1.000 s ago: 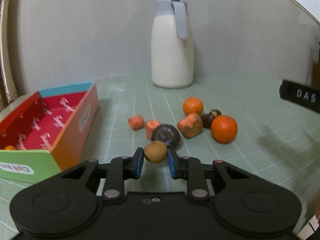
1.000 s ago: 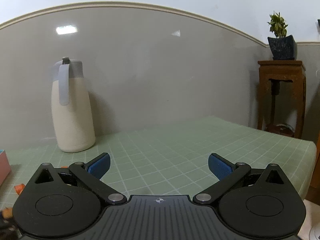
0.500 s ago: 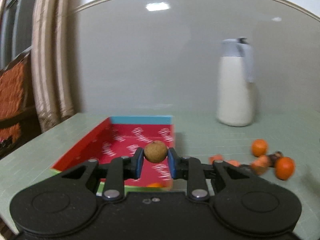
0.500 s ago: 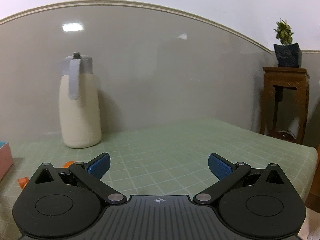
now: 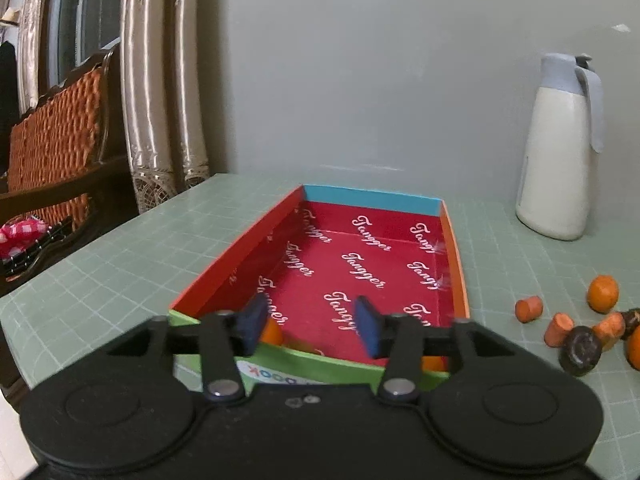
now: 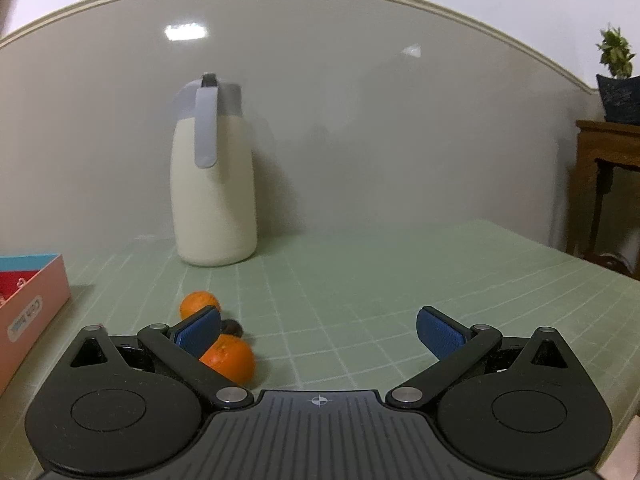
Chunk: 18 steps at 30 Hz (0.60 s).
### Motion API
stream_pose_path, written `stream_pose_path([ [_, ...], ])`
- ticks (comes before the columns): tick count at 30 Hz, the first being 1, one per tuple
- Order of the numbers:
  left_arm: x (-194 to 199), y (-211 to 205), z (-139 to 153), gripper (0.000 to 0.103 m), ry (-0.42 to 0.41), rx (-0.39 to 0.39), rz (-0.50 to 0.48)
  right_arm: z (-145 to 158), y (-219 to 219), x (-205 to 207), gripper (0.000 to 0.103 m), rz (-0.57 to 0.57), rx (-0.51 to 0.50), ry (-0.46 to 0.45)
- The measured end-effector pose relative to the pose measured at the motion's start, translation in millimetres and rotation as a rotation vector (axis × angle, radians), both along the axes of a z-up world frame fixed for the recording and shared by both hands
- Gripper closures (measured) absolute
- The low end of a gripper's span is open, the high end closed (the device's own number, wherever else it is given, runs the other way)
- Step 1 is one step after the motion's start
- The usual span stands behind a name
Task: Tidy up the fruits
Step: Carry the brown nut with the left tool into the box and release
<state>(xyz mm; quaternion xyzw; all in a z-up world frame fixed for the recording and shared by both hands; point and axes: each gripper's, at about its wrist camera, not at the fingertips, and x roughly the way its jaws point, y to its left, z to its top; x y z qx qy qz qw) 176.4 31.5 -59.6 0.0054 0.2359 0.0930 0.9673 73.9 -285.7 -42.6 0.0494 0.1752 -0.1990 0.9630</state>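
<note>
My left gripper (image 5: 310, 326) is open and empty, hovering over the near end of a red-lined cardboard box (image 5: 455, 264). An orange fruit (image 5: 273, 332) lies in the box behind the left finger. To the right on the table lie carrot pieces (image 5: 529, 309), a small orange (image 5: 603, 299) and a dark round fruit (image 5: 580, 351). My right gripper (image 6: 318, 332) is wide open and empty, low over the table. An orange (image 6: 230, 362) sits just behind its left finger, with another orange (image 6: 198, 304) and a dark fruit (image 6: 232, 326) beyond.
A cream jug with a grey lid (image 5: 560, 152) (image 6: 214, 184) stands at the back by the wall. The box's pink side (image 6: 32, 316) is at the left of the right wrist view. A chair (image 5: 52, 152) and curtains stand left; a wooden stand (image 6: 608, 184) is right.
My left gripper carried the small brown fruit over the box and opened; the fruit is no longer between the fingers. My right gripper swung left and lower toward the oranges, staying open.
</note>
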Motion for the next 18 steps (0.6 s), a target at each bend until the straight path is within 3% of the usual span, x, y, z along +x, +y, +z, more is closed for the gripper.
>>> stream_pose_path([
  [1,-3.4,-1.5,1.3,0.034,-0.009,-0.002,0.008,-0.3,0.0,1.7,0.000,0.011,0.011,0.009],
  [2,-6.5,-1.4,2.4,0.014,-0.026,0.000,0.026,-0.7,-0.5,3.6,0.000,0.025,0.024,0.018],
  [3,-10.0,-0.9,3.7,0.012,-0.045,0.001,0.049,-0.9,-0.9,5.8,0.000,0.041,0.037,0.026],
  [11,-16.8,13.0,7.3,0.011,-0.048,-0.055,0.071,-3.0,-3.5,14.5,0.000,0.106,0.153,0.056],
  [18,-28.0,25.0,9.1,0.007,-0.054,-0.047,0.092,-6.0,-3.3,24.1,0.000,0.160,0.214,0.099],
])
